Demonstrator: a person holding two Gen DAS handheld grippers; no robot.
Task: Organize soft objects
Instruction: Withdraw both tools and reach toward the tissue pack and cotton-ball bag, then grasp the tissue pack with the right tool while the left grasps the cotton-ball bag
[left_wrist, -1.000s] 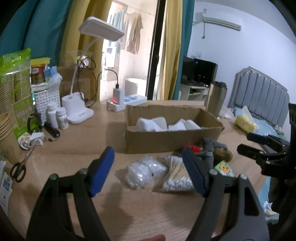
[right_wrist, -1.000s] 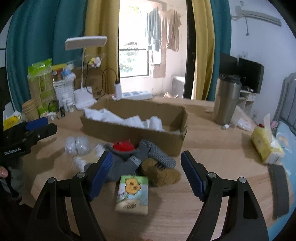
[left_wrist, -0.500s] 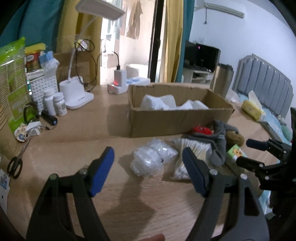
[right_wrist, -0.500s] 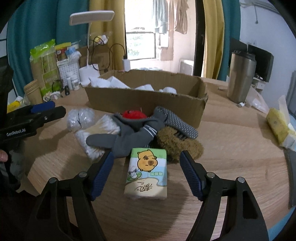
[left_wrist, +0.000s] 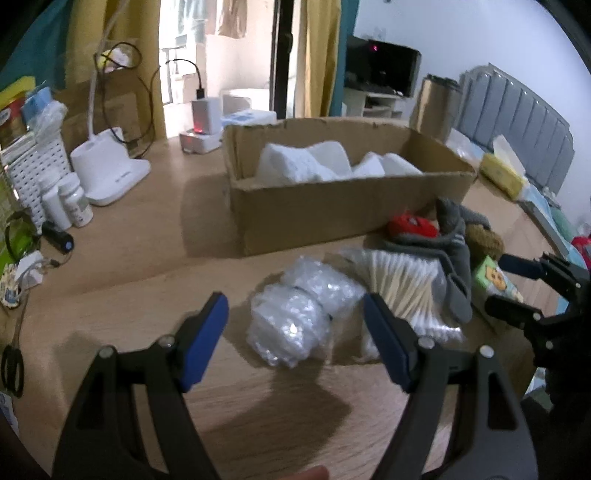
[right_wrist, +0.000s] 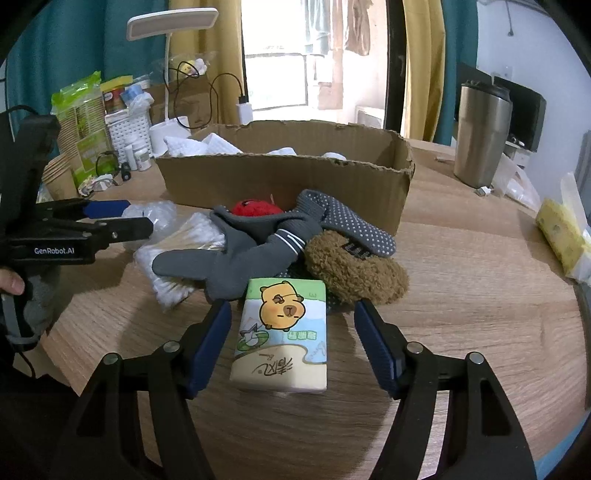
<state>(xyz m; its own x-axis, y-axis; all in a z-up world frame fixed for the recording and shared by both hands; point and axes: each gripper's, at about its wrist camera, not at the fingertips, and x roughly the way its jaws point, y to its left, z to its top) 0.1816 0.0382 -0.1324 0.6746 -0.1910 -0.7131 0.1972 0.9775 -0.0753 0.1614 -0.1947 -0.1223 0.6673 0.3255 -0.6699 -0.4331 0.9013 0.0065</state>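
My left gripper (left_wrist: 295, 312) stands open just over a clear bubble-wrap bag (left_wrist: 295, 325), whose near end lies between the blue pads, untouched. A bag of cotton swabs (left_wrist: 406, 284) lies to its right. My right gripper (right_wrist: 291, 314) straddles a tissue pack with a cartoon capybara (right_wrist: 282, 332). Its jaws are closing, with a small gap on each side of the pack. Behind the pack lie grey socks (right_wrist: 240, 254), a brown plush thing (right_wrist: 354, 269) and a red soft thing (right_wrist: 255, 208). The cardboard box (right_wrist: 288, 177) beyond holds white soft pieces (left_wrist: 303, 166).
A steel tumbler (right_wrist: 480, 136) and a yellow tissue box (right_wrist: 561, 232) stand at the right. At the left are a lamp base (left_wrist: 110, 170), pill bottles (left_wrist: 75, 201), a white basket (left_wrist: 29, 170) and scissors (left_wrist: 11, 369). The table's round edge (right_wrist: 580, 332) runs close by.
Both grippers have sunk toward the table. The left came in over the bubble-wrap bag. The right came down around the tissue pack and its jaws have narrowed.
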